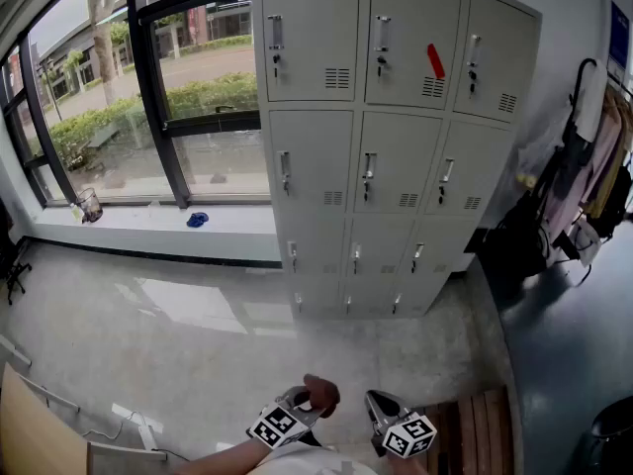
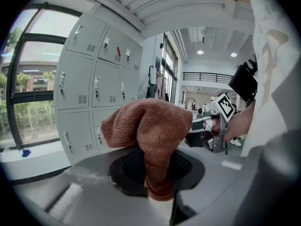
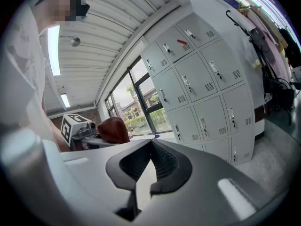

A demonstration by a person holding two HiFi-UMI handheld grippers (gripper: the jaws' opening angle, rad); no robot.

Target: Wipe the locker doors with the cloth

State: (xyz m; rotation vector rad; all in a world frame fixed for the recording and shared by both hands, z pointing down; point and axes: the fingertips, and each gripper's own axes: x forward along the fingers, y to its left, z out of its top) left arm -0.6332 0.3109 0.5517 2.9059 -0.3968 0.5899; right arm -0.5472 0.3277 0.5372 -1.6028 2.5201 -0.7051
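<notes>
The grey locker bank (image 1: 381,137) stands across the room against the back wall; a red tag (image 1: 435,60) hangs on a top-row door. Both grippers are low at the bottom of the head view, far from the doors. My left gripper (image 1: 309,404) is shut on a rust-brown cloth (image 1: 322,393), which bunches up above its jaws (image 2: 151,131). The right gripper (image 1: 380,411) is beside it, shut with nothing between its jaws (image 3: 151,144). In the right gripper view the cloth (image 3: 113,130) shows at the left and the lockers (image 3: 202,79) rise beyond.
Left of the lockers are large windows and a white sill with a blue object (image 1: 197,220) and a cup (image 1: 89,206). Coats and bags (image 1: 588,181) hang at the right. A wooden bench (image 1: 477,428) lies below me, a desk corner (image 1: 30,433) at bottom left.
</notes>
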